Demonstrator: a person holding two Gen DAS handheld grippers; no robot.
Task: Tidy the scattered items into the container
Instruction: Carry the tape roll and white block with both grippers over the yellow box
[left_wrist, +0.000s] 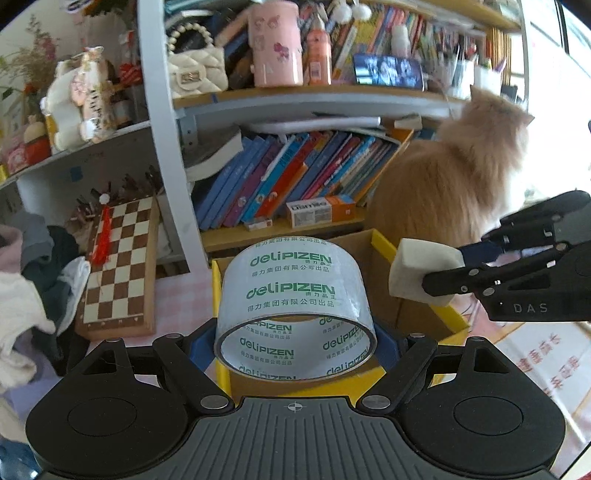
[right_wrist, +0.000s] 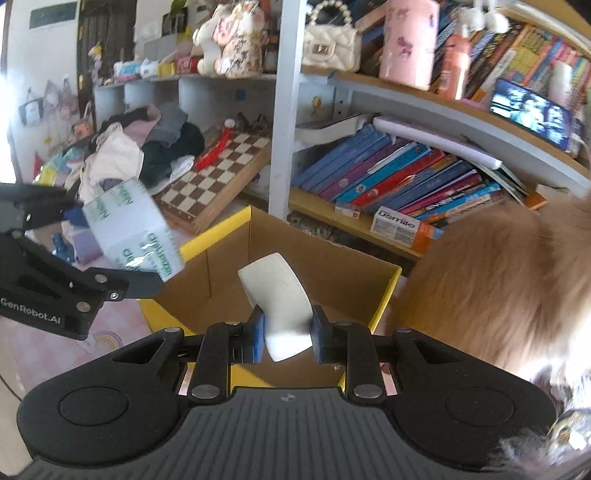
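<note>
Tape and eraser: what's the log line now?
left gripper: holds tape roll | right gripper: holds white eraser | both above box

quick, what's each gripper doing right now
left gripper: closed on the tape roll
right gripper: closed on the white eraser

Tape roll and eraser poised over the box

Above the open cardboard box (right_wrist: 295, 243) with yellow-edged flaps, a wide clear tape roll (left_wrist: 295, 306) with green lettering is held on its side; a white, slightly curved eraser (right_wrist: 280, 306) is held upright over its opening.
</note>
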